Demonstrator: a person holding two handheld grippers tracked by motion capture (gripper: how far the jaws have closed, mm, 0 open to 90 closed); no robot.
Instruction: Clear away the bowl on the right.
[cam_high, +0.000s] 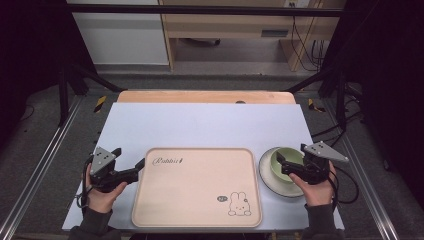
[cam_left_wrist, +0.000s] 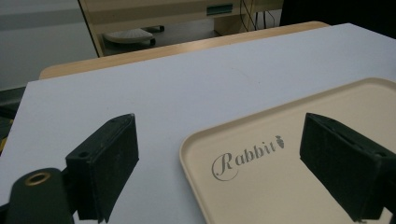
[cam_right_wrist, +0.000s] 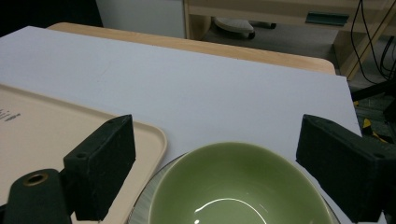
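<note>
A beige tray (cam_high: 195, 195) printed with "Rabbit" and a small bunny lies in the middle of the white tabletop (cam_high: 200, 125). My left gripper (cam_high: 139, 170) stands open at the tray's far left corner. In the left gripper view that corner of the tray (cam_left_wrist: 289, 186) lies between the jaws of the left gripper (cam_left_wrist: 219, 140). A green bowl (cam_high: 291, 156) sits on a pale plate (cam_high: 267, 177) just right of the tray. My right gripper (cam_high: 281, 166) is open above the bowl (cam_right_wrist: 233, 186), its jaws on either side of the rim, nothing held.
The tray's right edge (cam_right_wrist: 42, 135) lies close beside the plate (cam_right_wrist: 140, 205). The wooden table edge (cam_high: 205, 96) runs along the far side. Behind it stand wooden furniture and hanging cables (cam_high: 305, 40). Metal frame rails (cam_high: 45, 155) flank the table.
</note>
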